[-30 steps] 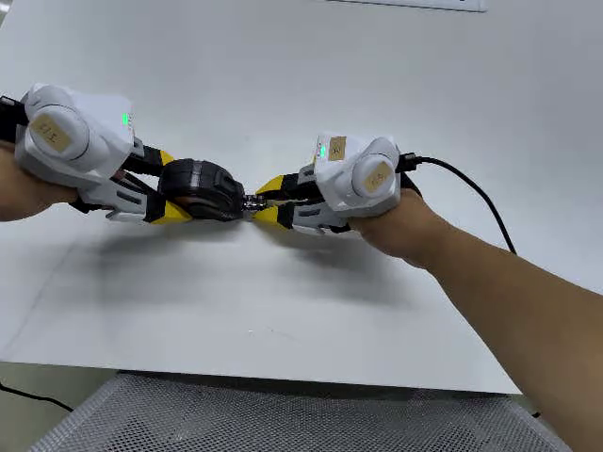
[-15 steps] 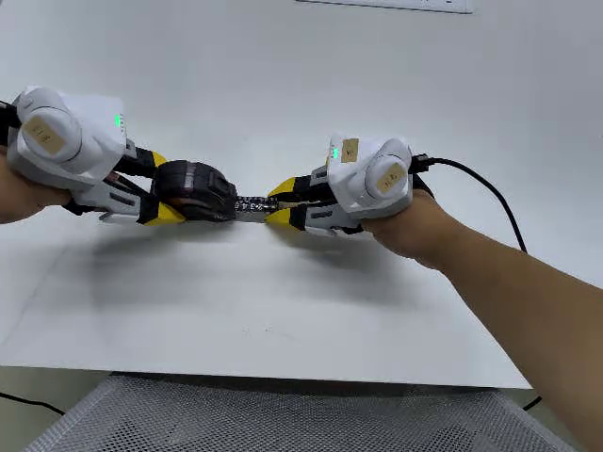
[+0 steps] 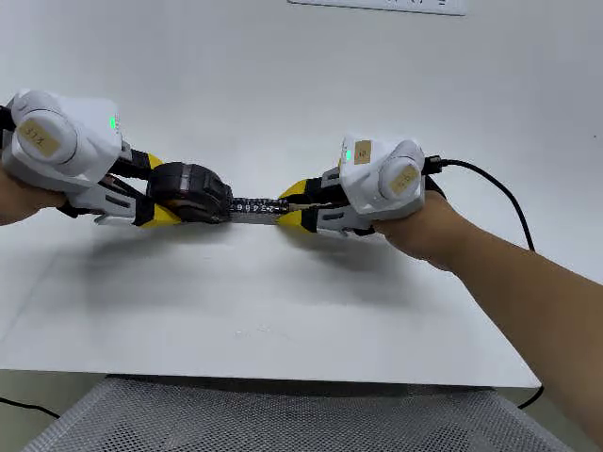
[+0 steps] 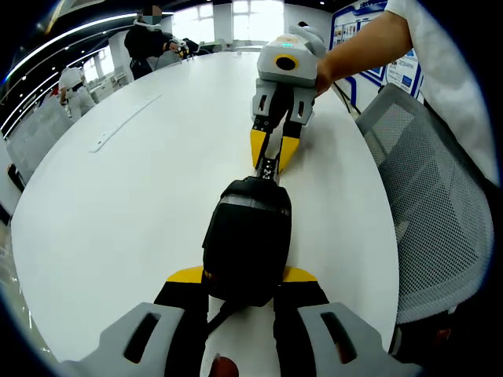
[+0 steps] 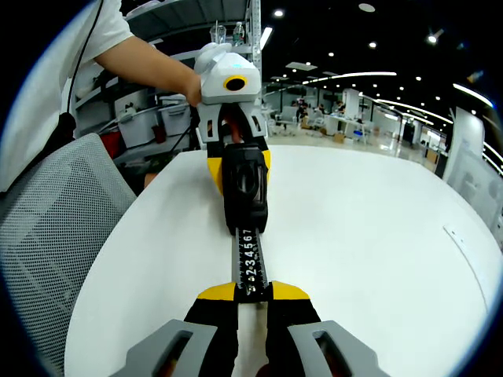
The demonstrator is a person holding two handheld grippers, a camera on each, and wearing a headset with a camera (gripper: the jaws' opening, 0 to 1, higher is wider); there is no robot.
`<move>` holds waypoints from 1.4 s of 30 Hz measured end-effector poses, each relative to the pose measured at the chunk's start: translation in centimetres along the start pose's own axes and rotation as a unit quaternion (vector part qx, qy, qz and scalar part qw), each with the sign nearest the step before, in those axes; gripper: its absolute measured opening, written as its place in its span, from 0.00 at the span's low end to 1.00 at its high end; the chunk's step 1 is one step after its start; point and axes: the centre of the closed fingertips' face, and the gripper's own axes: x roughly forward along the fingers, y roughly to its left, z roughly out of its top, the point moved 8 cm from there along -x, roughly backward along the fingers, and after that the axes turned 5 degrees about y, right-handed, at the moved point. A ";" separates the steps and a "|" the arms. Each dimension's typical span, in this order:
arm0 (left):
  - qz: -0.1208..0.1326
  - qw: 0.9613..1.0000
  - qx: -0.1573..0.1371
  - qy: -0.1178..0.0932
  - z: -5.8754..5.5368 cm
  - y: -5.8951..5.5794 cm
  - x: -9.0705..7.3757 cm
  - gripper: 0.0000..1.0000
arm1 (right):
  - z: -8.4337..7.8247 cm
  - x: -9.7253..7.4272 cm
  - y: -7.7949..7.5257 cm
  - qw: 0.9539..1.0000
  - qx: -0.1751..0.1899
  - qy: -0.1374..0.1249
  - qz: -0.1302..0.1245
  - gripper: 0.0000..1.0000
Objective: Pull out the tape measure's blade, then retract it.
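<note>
A black tape measure (image 3: 191,192) is held just above the white table (image 3: 283,301), and my left gripper (image 3: 160,193) is shut on its case (image 4: 246,239). A short length of blade (image 3: 252,204) sticks out of the case toward the right. My right gripper (image 3: 292,204) is shut on the blade's end. In the right gripper view the printed blade (image 5: 248,255) runs from the yellow-tipped jaws up to the case (image 5: 245,184). The left gripper view has the right gripper (image 4: 274,153) beyond the case, pinching the blade tip.
A black cable (image 3: 490,202) trails from the right gripper across the table. A grey mesh chair (image 3: 283,414) sits at the table's near edge. A white strip (image 3: 377,5) lies at the far edge. People stand at the far end of the table (image 4: 149,31).
The right gripper has moved to the right, away from the case, and more blade now shows between the two grippers. The left gripper has held about still.
</note>
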 end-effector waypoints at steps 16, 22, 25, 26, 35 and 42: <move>0.001 1.000 -0.001 0.000 0.1 0.0 0.0 0.26 | -1.4 -1.5 -0.1 1.000 0.012 0.007 -0.004 0.09; 0.001 1.000 -0.002 0.000 0.0 0.0 0.0 0.26 | -1.8 -2.2 -0.3 1.000 0.007 0.013 -0.007 0.08; 0.001 1.000 -0.003 0.001 0.0 0.0 0.0 0.26 | -2.0 -2.5 -0.4 1.000 0.005 0.014 -0.009 0.09; 0.002 1.000 -0.002 0.001 0.0 0.0 0.0 0.26 | -2.1 -2.6 -0.4 1.000 0.003 0.016 -0.010 0.09; 0.001 1.000 0.001 0.001 0.0 0.0 0.0 0.26 | -2.7 -3.6 -0.3 1.000 0.003 0.024 -0.011 0.09; 0.002 1.000 -0.001 0.001 0.0 0.0 0.0 0.26 | -3.2 -4.4 -0.3 0.999 0.002 0.033 -0.013 0.08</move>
